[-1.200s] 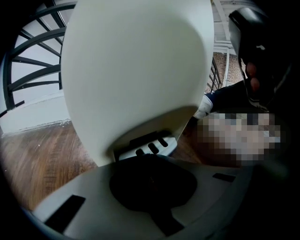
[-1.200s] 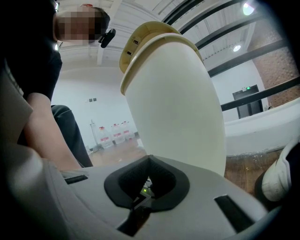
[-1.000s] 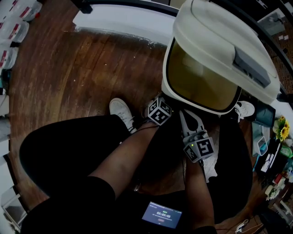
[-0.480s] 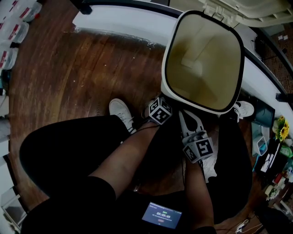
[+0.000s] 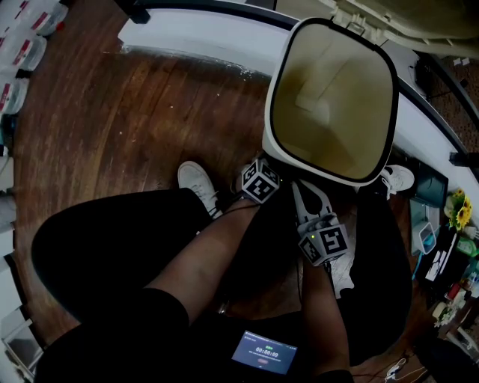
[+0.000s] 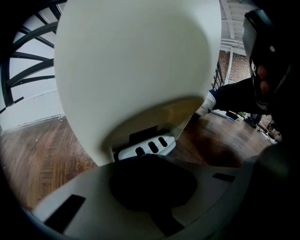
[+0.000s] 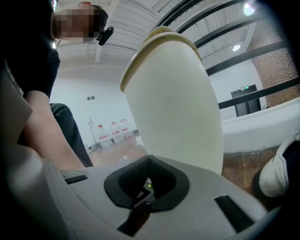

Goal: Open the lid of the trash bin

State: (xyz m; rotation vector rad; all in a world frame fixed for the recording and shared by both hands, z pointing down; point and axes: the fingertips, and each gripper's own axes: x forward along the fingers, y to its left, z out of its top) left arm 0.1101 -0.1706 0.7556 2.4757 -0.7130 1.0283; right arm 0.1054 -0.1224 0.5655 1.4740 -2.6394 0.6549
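The trash bin (image 5: 329,97) stands on the wooden floor (image 5: 112,112) directly in front of the seated person. Its lid (image 5: 419,22) is already swung up and back behind the bin's far rim, so the bare tan inside is open to the head view. The left gripper (image 5: 260,179) is low at the foot of the bin's near wall. In the left gripper view its jaws are pressed together with nothing between them. Their joined tip (image 6: 146,158) reaches the small white pedal (image 6: 146,148) that sticks out from under the bin. It looks to be touching or bearing down on the pedal, though the contact itself cannot be made out. My reading is that the closed jaws serve as a blunt pusher, since a pedal needs weight from above, not a grip, and that this push is what holds the lid up. The right gripper (image 5: 307,193) lies just beside the left one, pointing at the bin's near wall. The right gripper view shows its jaws (image 7: 149,161) likewise closed on nothing, with the bin's pale side (image 7: 173,108) near but apart from them. It seems parked there out of the way and is not bracing the bin. A white shoe (image 5: 198,183) rests on the floor left of the bin's base, clear of the pedal. The opening appears essentially done. The lid would probably drop if the pressure were lifted.
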